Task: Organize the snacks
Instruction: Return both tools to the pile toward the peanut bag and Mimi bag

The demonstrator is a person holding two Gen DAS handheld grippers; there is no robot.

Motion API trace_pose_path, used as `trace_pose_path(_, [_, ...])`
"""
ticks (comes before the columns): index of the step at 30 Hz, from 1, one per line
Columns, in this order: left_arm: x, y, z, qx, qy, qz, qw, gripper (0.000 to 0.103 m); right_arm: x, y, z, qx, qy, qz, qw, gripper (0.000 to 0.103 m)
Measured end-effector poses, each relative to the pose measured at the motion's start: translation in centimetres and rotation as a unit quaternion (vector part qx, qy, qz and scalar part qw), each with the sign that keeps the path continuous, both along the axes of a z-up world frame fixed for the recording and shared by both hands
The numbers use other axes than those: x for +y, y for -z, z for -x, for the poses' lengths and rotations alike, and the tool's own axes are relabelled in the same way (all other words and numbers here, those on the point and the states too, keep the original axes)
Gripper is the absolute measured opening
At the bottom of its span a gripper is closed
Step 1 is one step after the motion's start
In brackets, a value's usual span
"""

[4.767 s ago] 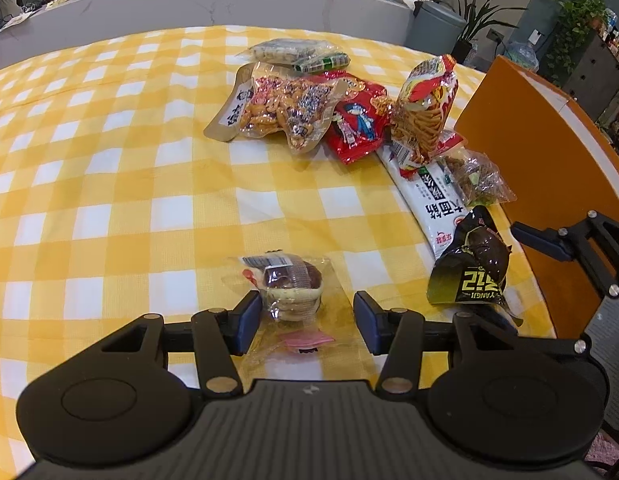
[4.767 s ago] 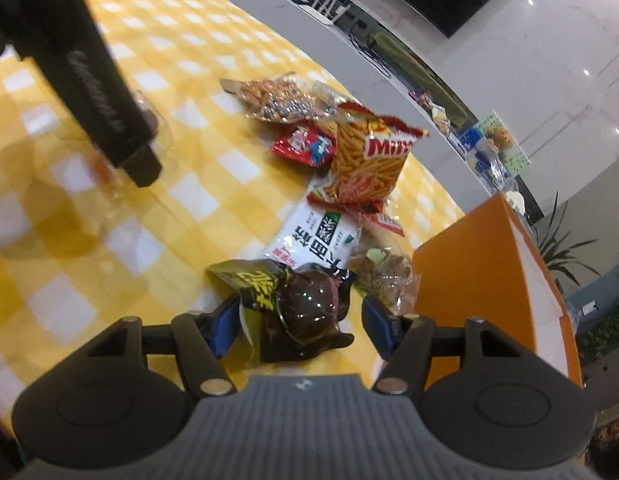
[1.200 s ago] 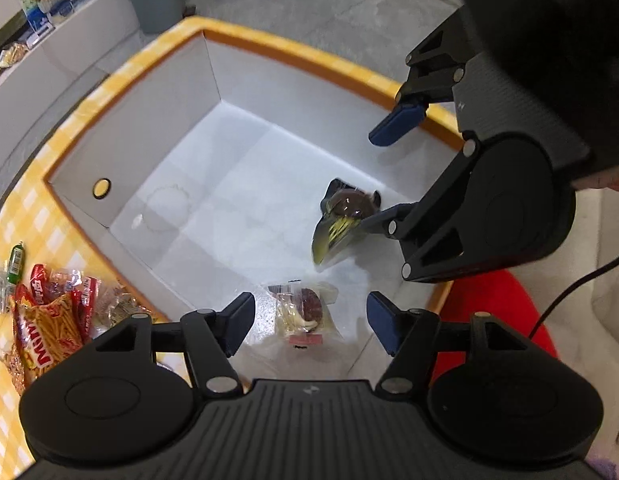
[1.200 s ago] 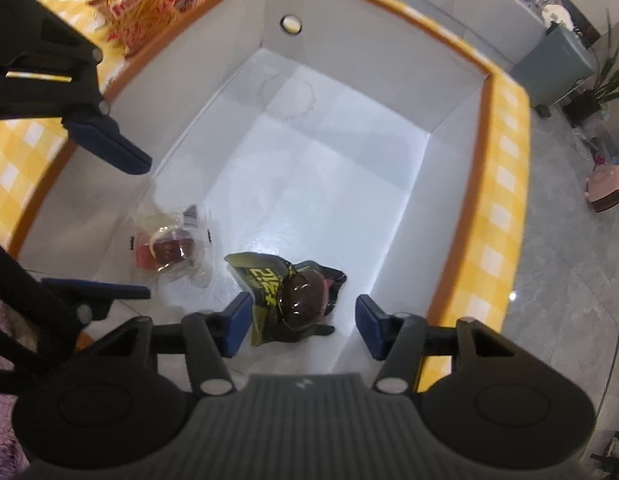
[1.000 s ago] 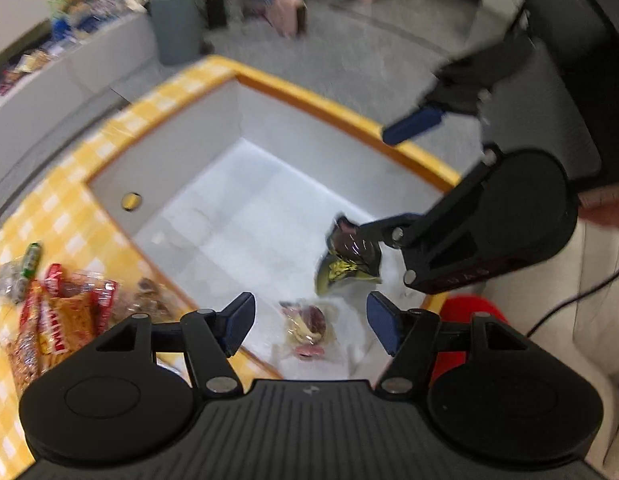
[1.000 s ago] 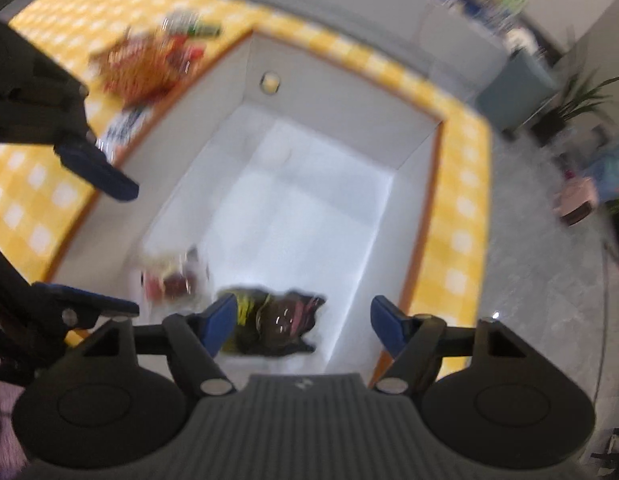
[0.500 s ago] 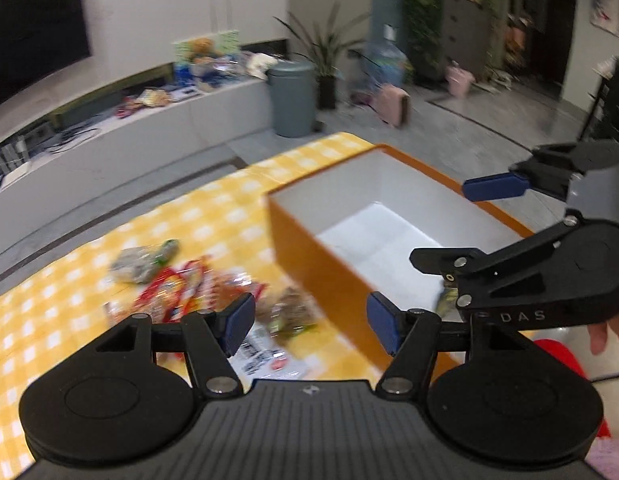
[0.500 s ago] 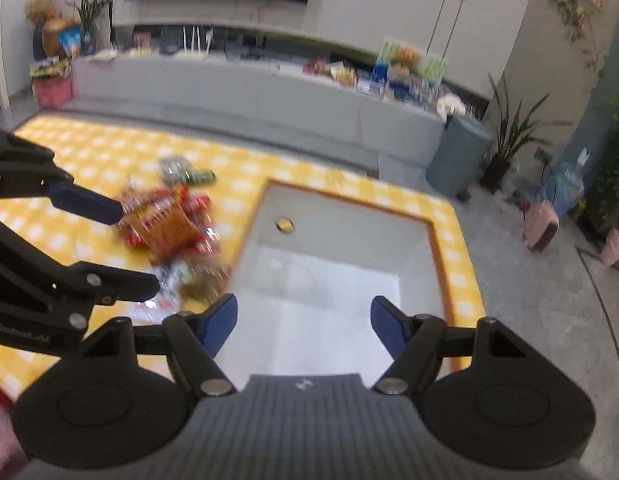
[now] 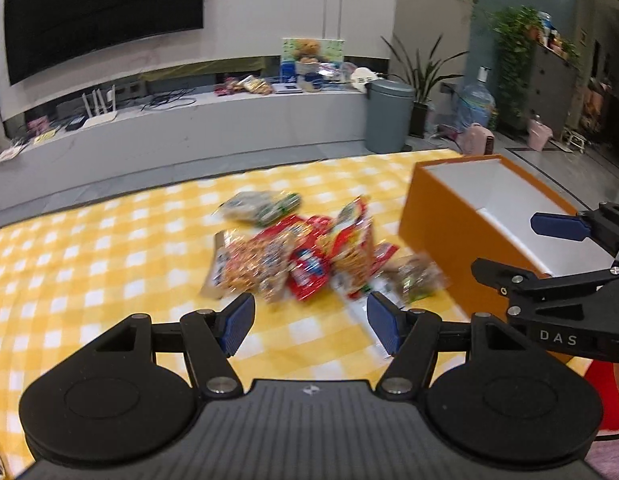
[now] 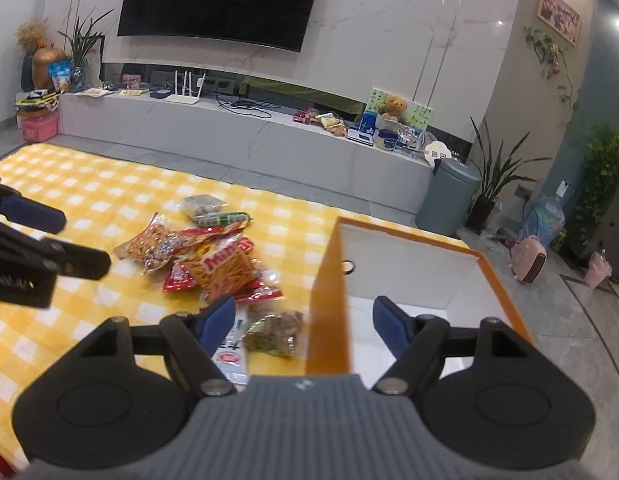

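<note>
Both grippers empty over the snack pile

My left gripper (image 9: 309, 322) and right gripper (image 10: 303, 320) have fingers wide, holding nothing. The snack packets (image 10: 213, 260) lie heaped on the yellow checked counter (image 9: 109, 248) beside the orange box (image 10: 327, 276); they look light, crinkly, slippery, so I'd pinch a sealed edge. Living room behind.
</note>
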State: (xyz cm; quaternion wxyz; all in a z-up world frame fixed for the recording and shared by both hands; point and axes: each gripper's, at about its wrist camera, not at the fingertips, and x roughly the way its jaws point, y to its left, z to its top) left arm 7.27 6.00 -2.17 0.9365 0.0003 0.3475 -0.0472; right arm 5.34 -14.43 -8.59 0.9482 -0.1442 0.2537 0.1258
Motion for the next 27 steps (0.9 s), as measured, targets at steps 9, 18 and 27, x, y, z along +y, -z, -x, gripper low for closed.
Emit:
trace_pose_path(9, [3.3,2.3,-2.3,0.011,-0.009,0.003,0.9999,0.076,4.6,3.1,-2.5,0.016,-0.044,0.008,0.999,0.074])
trace_pose_path(18, [4.5,4.7,-7.0,0.013,0.012,-0.005,0.9998,0.084,7.1,6.0,-7.6,0.025,-0.052,0.011,0.998,0.074])
trace_pose_path(27, [5.2,6.3,-10.2,0.027,0.045,-0.014,0.9985,0.084,7.7,7.0,-11.3,0.029,-0.058,-0.016,0.998,0.074])
